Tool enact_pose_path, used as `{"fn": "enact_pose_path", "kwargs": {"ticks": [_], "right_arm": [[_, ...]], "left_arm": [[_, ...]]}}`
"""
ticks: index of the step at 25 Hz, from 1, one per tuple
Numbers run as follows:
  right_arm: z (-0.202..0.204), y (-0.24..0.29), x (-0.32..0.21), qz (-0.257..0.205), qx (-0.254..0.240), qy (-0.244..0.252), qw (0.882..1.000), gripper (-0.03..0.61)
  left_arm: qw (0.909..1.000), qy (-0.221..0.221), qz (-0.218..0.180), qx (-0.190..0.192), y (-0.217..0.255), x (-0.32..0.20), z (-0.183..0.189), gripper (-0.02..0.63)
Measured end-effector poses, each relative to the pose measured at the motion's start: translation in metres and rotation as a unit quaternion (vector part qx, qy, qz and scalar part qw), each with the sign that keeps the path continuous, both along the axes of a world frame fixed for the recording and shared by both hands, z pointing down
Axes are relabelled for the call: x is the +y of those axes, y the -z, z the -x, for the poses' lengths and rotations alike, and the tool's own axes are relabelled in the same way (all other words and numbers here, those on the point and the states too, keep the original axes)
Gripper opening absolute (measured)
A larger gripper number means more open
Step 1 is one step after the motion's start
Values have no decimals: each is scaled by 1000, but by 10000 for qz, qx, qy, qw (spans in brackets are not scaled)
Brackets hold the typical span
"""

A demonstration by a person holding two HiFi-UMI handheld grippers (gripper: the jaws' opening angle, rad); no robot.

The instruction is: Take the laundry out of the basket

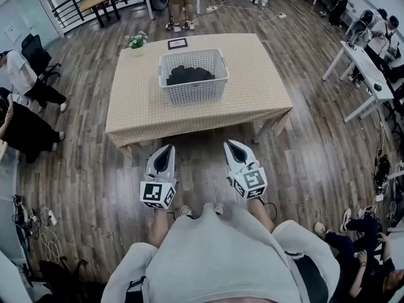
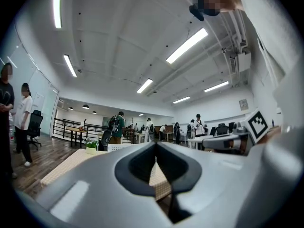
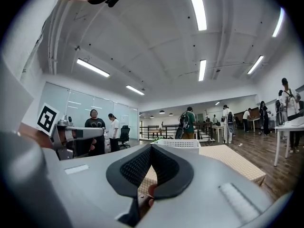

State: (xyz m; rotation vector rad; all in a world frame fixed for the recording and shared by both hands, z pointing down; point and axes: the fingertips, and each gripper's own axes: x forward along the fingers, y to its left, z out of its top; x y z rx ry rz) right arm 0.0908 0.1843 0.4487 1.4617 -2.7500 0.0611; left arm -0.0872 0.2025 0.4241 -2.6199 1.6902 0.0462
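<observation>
Closest to me is my pale sweatshirt (image 1: 221, 257), and just past it I hold both tools level and side by side, each with its marker cube (image 1: 158, 194) toward me. The left gripper (image 1: 167, 148) has its fingers (image 2: 135, 167) closed, the tips meeting with nothing between them; through the small gap lower down, its own view shows only the checked cloth. The right gripper (image 1: 231, 144) is the same: its fingers (image 3: 168, 170) are shut tip to tip and hold nothing. Both tips hang over the dark wooden floor (image 1: 88, 169), short of the bench's (image 1: 252, 100) near edge and touching nothing. The bench wears a beige checked cloth (image 1: 139, 106) that hangs over its edges. Near the middle of it, well apart from either gripper, stands the white slatted basket (image 1: 192, 92), upright. The laundry (image 1: 189, 74) lies inside it as a dark heap that stays below the rim. The right gripper view catches the basket's rim just above its fingertips, slightly to the right. Beyond the basket, at the bench's far left corner, sits a small potted plant (image 1: 136, 41), and near the far edge lies a flat dark frame (image 1: 177, 43). Past the bench a person (image 1: 183, 5) in shorts stands on the floor.
</observation>
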Motion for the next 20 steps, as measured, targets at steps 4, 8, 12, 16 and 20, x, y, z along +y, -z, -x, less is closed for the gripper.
{"fn": "enact_pose_path", "kwargs": {"ticks": [4, 8, 12, 16, 20], "right_arm": [[-13, -5, 0, 3, 41, 115, 9999, -2], [-28, -11, -4, 20, 75, 186, 9998, -2], [-33, -19, -10, 66, 31, 185, 9998, -1], [-35, -25, -20, 90, 22, 212, 9997, -1], [-32, -25, -41, 53, 53, 247, 9997, -1]], "left_arm": [[9999, 78, -1, -98, -4, 1, -16, 11], [9997, 123, 13, -188, -7, 2, -33, 11], [9996, 165, 80, -211, -14, -4, -38, 11], [9996, 186, 59, -191, -17, -14, -40, 11], [9997, 204, 50, -151, -20, -34, -39, 11]]}}
